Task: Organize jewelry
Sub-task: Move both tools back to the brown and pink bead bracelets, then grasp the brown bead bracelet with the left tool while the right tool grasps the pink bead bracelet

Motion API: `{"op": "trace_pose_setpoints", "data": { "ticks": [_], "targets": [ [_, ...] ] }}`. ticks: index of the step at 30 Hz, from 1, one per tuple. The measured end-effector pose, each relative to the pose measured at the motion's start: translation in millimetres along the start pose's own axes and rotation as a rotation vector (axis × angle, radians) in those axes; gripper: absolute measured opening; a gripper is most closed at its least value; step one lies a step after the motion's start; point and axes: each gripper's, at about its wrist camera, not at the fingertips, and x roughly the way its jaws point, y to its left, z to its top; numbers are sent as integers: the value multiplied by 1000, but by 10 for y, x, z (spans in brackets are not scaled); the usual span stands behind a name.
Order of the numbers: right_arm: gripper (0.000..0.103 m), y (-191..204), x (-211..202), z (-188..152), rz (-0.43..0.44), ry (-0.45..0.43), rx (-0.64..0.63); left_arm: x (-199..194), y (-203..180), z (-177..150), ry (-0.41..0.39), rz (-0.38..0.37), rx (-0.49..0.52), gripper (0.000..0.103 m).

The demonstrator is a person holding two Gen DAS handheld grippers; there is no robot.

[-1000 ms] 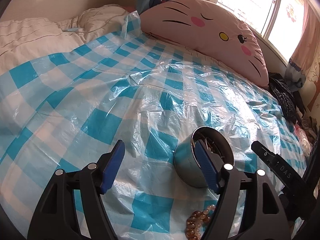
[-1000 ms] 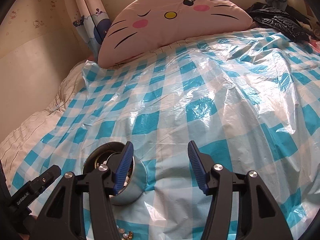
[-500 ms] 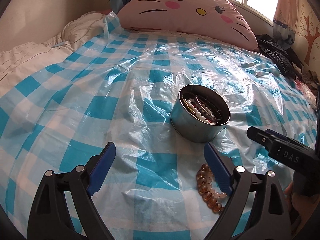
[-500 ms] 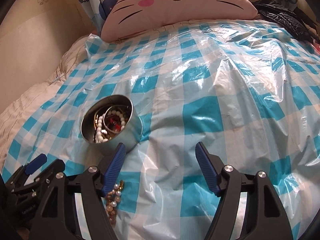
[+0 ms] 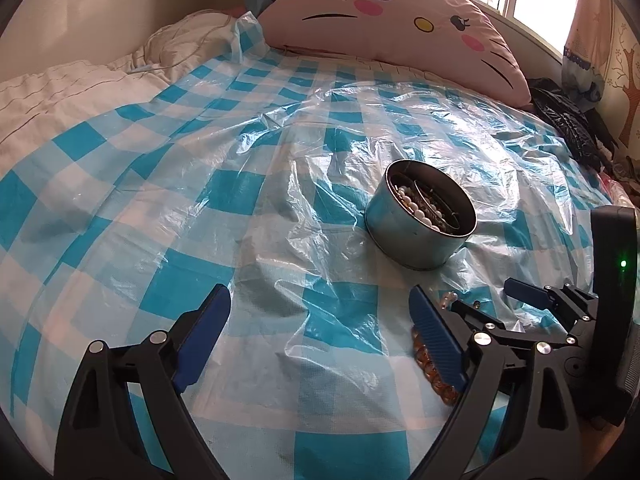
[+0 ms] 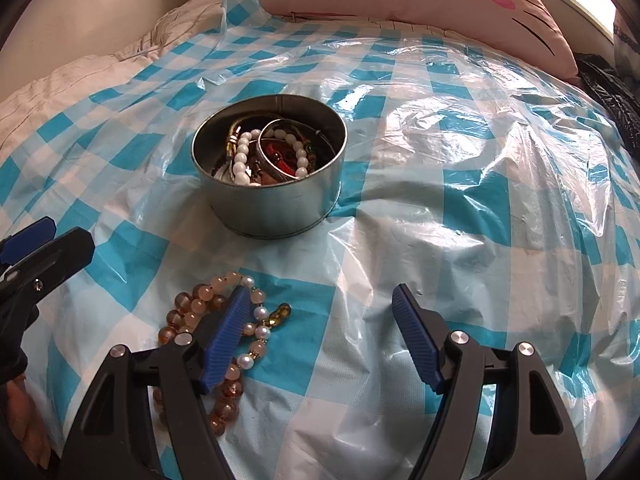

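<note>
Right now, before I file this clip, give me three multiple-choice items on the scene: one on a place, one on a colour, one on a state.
1. Where do the loose amber-and-pearl beads lie?
A. inside the tin
B. on the checked sheet, nearer the camera than the tin
C. on the cat-face pillow

2. What colour are the checks on the plastic sheet?
A. red and white
B. green and yellow
C. blue and white

3. How does the round metal tin stand?
A. upright, lidless, jewelry inside
B. tipped on its side, empty
C. closed with a lid

Answers:
1 B: the right wrist view shows the strand on the sheet beside the right gripper, outside the tin.
2 C: the squares are blue and white.
3 A: its open mouth faces up, with white beads and a bangle inside.
</note>
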Motion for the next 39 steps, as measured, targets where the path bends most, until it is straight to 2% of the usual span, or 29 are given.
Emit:
{"op": "trace_pose_setpoints", "data": {
  "ticks": [2,3,6,10,12,14,16,19,21,23,25,26,28,31,34,37,39],
  "targets": [
    [74,31,-2,-9,-51,4,-24,2,-12,-2,1,-1,6,87],
    [77,25,-32,-15,-120,-4,-30,2,-17,-4,2,-5,9,87],
    [78,-211,-130,-45,-247,-12,44,-6,-105,-18,3,-40,49,87],
    [78,-578,-230,-196,-289,11,155,2,-396,-91,17,-109,186,87],
    [78,-702,-311,-257,-273,-1,211,12,-560,-145,19,-120,261,84],
    [79,-795,-387,-281,-253,-30,260,75,-681,-190,50,-130,313,72],
    [79,-830,-448,-278,-214,-64,288,171,-748,-231,98,-125,339,56],
    [79,-916,-540,-267,-120,-133,352,250,-766,-264,142,-128,343,42],
    [79,-1026,-594,-284,-19,-184,419,288,-763,-285,162,-136,341,36],
    [79,-1149,-608,-319,81,-219,497,321,-767,-296,173,-134,342,35],
    [77,-1252,-579,-363,133,-220,555,325,-773,-305,179,-149,340,25],
    [72,-1255,-564,-367,143,-214,559,319,-776,-309,180,-158,340,21],
    [62,-1173,-539,-339,148,-194,523,296,-777,-320,179,-169,342,12],
    [54,-872,-456,-230,108,-138,381,252,-743,-315,180,-191,320,11],
    [52,-563,-312,-179,51,-70,230,221,-650,-269,161,-181,270,11],
    [52,-463,-146,-171,18,-5,184,230,-526,-221,165,-192,211,11],
    [38,-484,-148,-190,33,-8,190,238,-516,-215,167,-199,206,11]
  ]
}}
